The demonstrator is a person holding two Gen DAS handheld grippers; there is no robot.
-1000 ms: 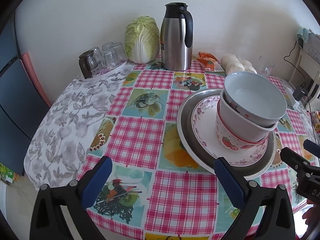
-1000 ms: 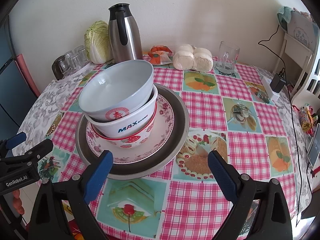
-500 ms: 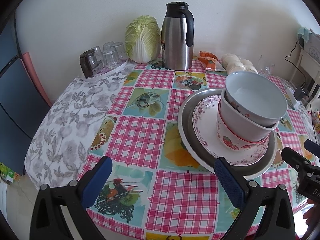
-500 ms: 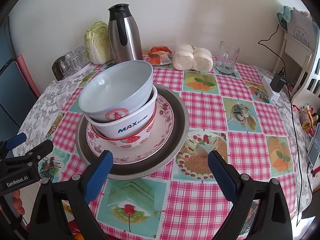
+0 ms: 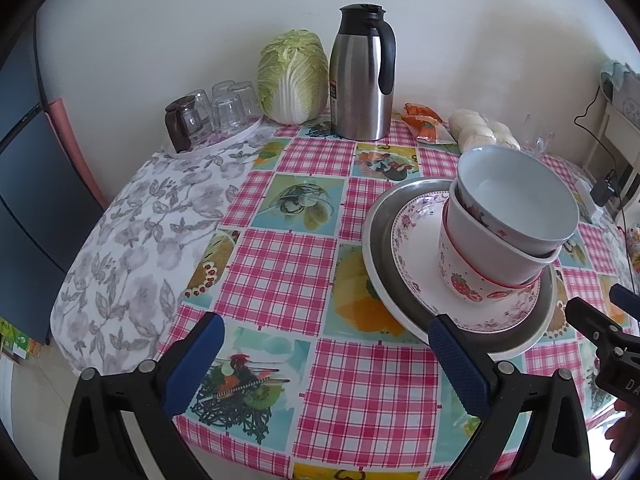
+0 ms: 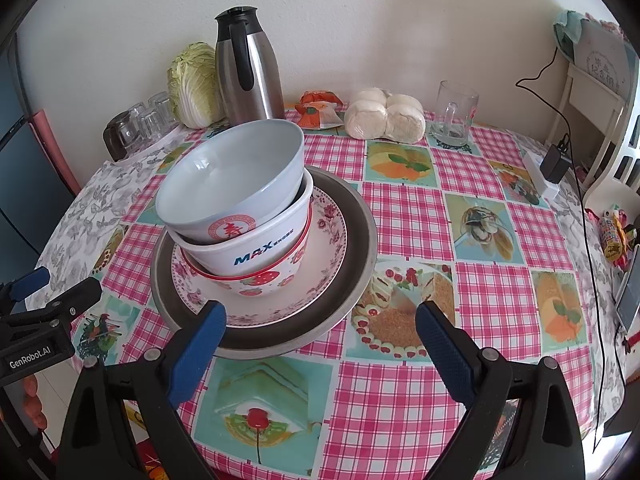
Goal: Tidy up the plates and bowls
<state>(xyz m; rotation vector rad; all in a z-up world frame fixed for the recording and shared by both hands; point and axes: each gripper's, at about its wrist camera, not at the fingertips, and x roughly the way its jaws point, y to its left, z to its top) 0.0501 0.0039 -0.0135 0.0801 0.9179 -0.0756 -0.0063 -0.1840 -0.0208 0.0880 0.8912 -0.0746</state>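
Note:
A stack stands on the checked table: a grey metal plate [image 6: 356, 240], a floral plate [image 6: 328, 224] on it, then three nested bowls, a strawberry bowl [image 6: 268, 280], a white MAX bowl [image 6: 260, 250] and a tilted pale blue bowl [image 6: 236, 176] on top. The same stack shows at the right of the left wrist view, with the blue bowl [image 5: 516, 196] and the metal plate [image 5: 380, 240]. My left gripper [image 5: 324, 356] is open and empty, near the table's front edge, left of the stack. My right gripper [image 6: 320, 340] is open and empty, just in front of the stack.
At the back stand a steel thermos jug [image 6: 248, 68], a cabbage [image 6: 192, 84], upturned glasses [image 6: 140, 124], a snack packet [image 6: 320, 110], steamed buns [image 6: 384, 118] and a glass mug [image 6: 454, 118]. A charger and cable [image 6: 556, 160] lie at the right edge.

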